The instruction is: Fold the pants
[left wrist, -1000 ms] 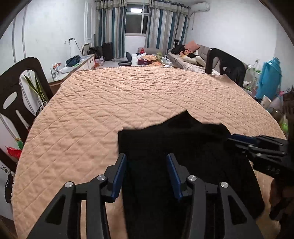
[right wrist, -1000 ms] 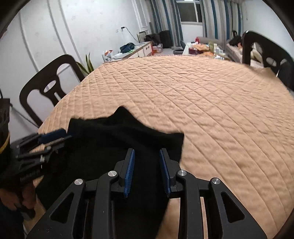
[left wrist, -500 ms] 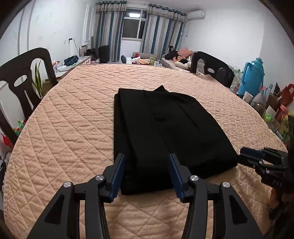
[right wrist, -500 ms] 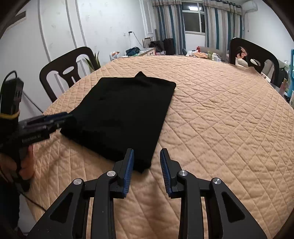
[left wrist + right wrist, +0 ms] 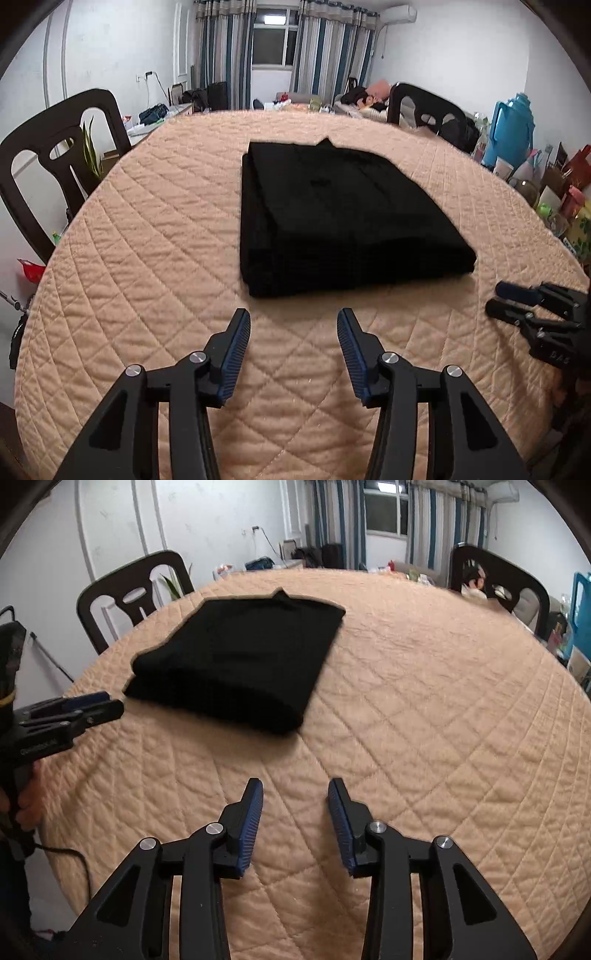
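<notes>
Both claws hang spread and empty. Ahead of my left claw the pants lie folded in a flat black block on the quilt; from my right claw they sit ahead and to the left. Soft, light, floppy cloth, I reckon, so I'd pinch the thick near fold. Bare quilt all round, chairs well apart.

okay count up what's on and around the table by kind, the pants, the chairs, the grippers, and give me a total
Pants: 1, black, folded on the quilted table
Chairs: 2, one at the left, one at the far right
Grippers: 2, the left gripper and the right gripper, both open and empty
Total: 5
</notes>
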The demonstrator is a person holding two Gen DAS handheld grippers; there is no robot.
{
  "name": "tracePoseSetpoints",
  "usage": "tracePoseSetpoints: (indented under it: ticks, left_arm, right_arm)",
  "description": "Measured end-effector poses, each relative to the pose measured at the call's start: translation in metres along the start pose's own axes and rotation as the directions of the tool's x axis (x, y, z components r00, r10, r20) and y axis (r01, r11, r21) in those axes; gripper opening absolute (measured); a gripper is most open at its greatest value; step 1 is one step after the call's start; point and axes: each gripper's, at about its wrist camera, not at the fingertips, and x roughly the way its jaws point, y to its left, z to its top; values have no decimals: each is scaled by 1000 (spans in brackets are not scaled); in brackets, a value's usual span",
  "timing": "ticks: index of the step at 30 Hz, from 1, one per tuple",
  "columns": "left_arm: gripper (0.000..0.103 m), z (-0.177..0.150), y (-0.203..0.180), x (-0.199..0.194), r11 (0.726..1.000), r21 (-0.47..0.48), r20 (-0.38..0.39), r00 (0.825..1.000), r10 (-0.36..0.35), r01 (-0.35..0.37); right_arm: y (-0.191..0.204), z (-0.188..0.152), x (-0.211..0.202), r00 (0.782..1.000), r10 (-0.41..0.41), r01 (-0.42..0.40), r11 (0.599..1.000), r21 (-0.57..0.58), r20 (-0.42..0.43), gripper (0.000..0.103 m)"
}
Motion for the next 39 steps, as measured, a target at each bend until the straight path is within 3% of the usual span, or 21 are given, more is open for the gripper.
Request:
tracePoseSetpoints:
  ticks: [6, 13, 39]
  left_arm:
    - [61, -5, -8, 4, 999, 40, -5, 1000, 20, -19]
    - [74, -7, -14, 6, 995, 58, -10, 996, 87, -86]
    - [83, -6, -7, 8, 995, 36, -21, 995, 93, -92]
  right_arm:
    - [9, -1, 4, 998, -57, 57, 998, -41, -1, 40]
    - [9, -4, 3, 998, -61, 61, 998, -23, 11, 40]
    - [13, -5, 0, 996, -90, 90, 995, -32, 17, 41]
